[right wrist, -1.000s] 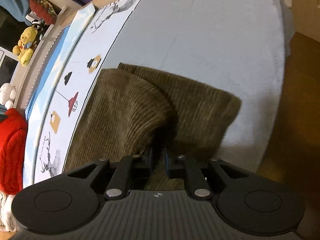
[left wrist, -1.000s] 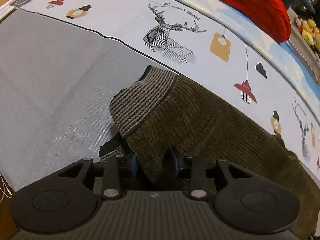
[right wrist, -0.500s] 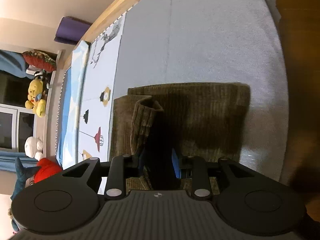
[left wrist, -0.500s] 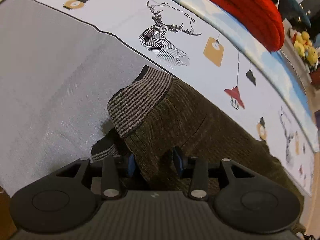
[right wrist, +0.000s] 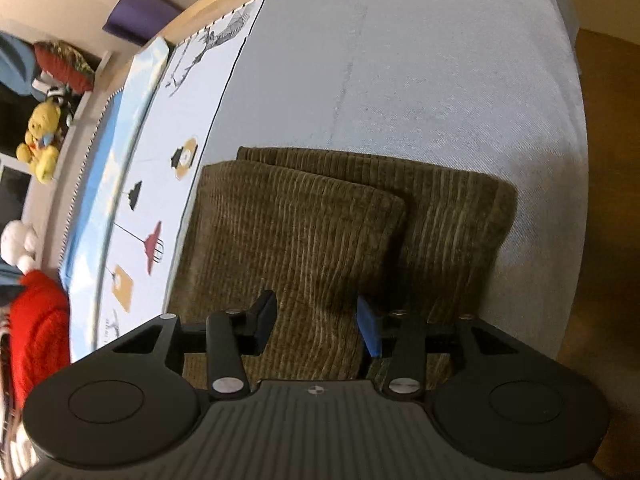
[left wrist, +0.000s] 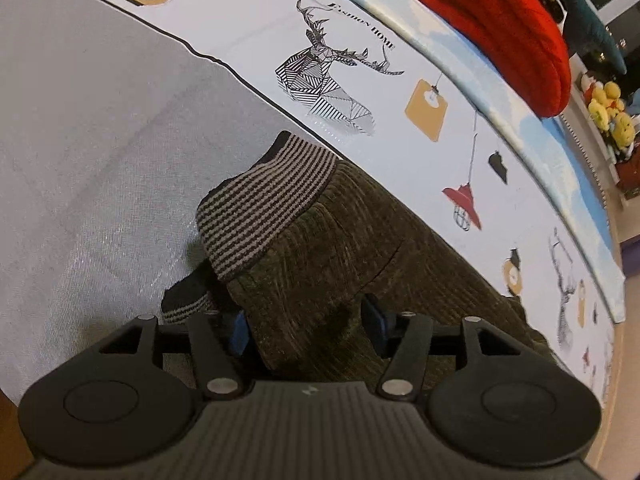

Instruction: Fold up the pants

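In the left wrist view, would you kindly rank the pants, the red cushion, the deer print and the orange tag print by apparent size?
1. pants, largest, though nearest the camera
2. red cushion
3. deer print
4. orange tag print, smallest

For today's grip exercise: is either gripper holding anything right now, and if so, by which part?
Nothing is held. Both the left gripper and the right gripper stand open over the folded pants, fingers apart on either side of the cloth, not pinching it.

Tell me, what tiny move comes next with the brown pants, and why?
Probably lift both grippers away. The left hand-held gripper and right hand-held gripper both stand open, and the brown corduroy pants lie doubled over on the grey bedspread, striped waistband on top.
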Demonstrator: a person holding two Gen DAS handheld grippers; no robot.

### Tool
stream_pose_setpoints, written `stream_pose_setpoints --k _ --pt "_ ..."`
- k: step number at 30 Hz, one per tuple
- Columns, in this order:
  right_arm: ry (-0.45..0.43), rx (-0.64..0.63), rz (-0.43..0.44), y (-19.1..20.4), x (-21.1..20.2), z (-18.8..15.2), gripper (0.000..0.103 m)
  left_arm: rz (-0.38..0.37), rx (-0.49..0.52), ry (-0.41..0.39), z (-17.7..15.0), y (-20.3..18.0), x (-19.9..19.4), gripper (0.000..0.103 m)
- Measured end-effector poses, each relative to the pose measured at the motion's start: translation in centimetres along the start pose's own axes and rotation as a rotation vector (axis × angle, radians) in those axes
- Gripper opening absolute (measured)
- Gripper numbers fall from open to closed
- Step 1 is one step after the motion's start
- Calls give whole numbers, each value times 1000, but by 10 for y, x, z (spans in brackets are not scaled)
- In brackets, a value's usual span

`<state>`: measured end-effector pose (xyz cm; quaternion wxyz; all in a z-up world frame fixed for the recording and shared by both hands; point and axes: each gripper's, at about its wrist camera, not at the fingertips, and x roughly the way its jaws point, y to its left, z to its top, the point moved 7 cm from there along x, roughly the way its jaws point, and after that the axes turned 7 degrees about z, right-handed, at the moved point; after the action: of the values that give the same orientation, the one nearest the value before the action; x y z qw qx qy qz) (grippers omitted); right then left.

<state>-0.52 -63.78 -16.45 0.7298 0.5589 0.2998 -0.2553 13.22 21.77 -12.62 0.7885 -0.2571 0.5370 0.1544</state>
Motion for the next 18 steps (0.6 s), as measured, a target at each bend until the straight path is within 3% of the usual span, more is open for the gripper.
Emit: stream_pose_setpoints --k 4,9,18 --pt "-27 -43 -16 3 -2 2 38 50 22 -10 -1 1 5 55" --pt "-86 -114 -34 7 -11 9 5 100 38 -23 0 7 5 32" --pt "-114 -209 3 16 -21 12 0 104 64 -31 -1 7 2 28"
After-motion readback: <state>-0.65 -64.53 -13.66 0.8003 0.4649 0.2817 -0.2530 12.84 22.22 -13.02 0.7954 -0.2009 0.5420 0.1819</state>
